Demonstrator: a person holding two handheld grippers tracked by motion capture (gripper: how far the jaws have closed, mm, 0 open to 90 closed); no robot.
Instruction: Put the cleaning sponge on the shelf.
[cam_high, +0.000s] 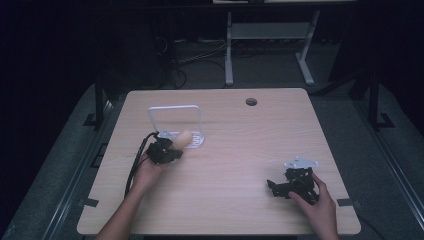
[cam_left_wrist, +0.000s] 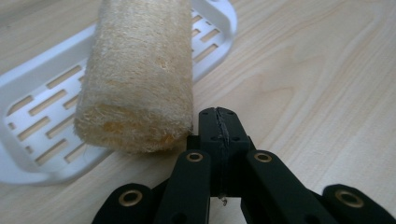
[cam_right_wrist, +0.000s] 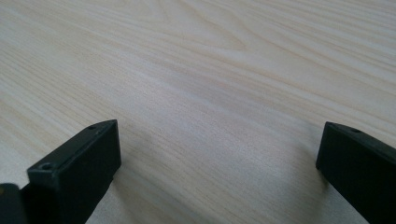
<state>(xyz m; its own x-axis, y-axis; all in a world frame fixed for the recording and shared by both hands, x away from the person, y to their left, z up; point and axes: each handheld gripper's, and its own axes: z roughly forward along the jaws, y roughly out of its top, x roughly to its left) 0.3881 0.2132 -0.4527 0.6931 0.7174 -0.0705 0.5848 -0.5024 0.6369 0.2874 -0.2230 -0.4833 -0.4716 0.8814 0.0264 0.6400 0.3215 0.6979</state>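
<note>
Resting beside the left tongs (cam_left_wrist: 219, 122), whose jaws are clenched on nothing, the loofah (cam_left_wrist: 137, 70) lies just ahead and to their left, partly on the white tray (cam_left_wrist: 37, 107). The right tongs (cam_right_wrist: 219, 154) sit released on the bare counter (cam_right_wrist: 210, 60). Judged step: nudge the loofah fully onto the tray; push low, slowly.

No readable text, label, brand, number or sign appears anywhere in these views.
</note>
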